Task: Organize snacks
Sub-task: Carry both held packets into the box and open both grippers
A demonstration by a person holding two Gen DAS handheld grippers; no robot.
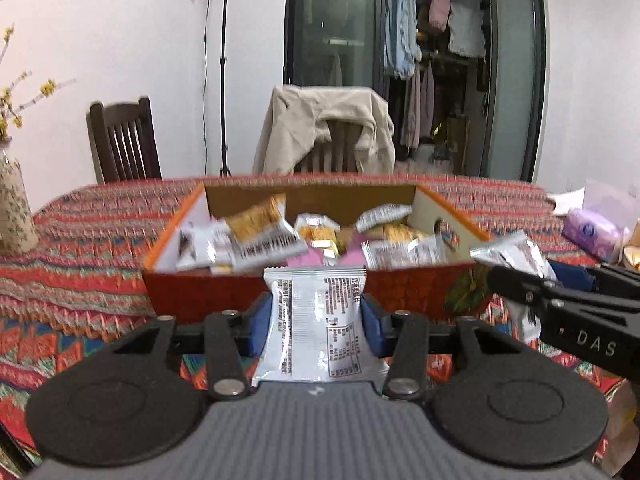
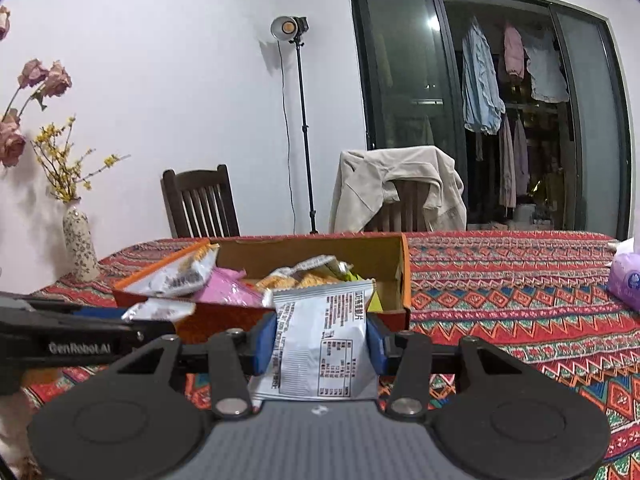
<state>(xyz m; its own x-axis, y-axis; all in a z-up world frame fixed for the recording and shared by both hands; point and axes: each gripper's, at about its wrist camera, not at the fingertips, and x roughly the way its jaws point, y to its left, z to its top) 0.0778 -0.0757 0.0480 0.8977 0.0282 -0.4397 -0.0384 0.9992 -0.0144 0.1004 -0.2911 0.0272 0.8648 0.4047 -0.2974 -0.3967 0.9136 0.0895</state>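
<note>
Between each hand-held gripper's (image 1: 316, 316) (image 2: 320, 344) pads, one silver packet (image 1: 320, 332) (image 2: 324, 344).

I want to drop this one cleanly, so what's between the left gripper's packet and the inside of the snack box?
Only the box's near wall. In the left wrist view the packet in the left gripper stands in front of that wall, top edge about level with its rim.

Home dining room. Patterned red tablecloth (image 2: 520, 280) over the counter, dark wooden chair (image 2: 200, 200) against a white wall, second chair with a beige jacket (image 2: 384, 188) draped over it. Vase (image 2: 80, 244) with yellow twigs and dried roses at the left edge. Sliding glass door (image 2: 404, 76) behind, laundry (image 2: 480, 80) hanging beyond it. Studio lamp on a stand (image 2: 289, 28) in the corner. Tissue pack (image 2: 624, 280) at the right.
</note>
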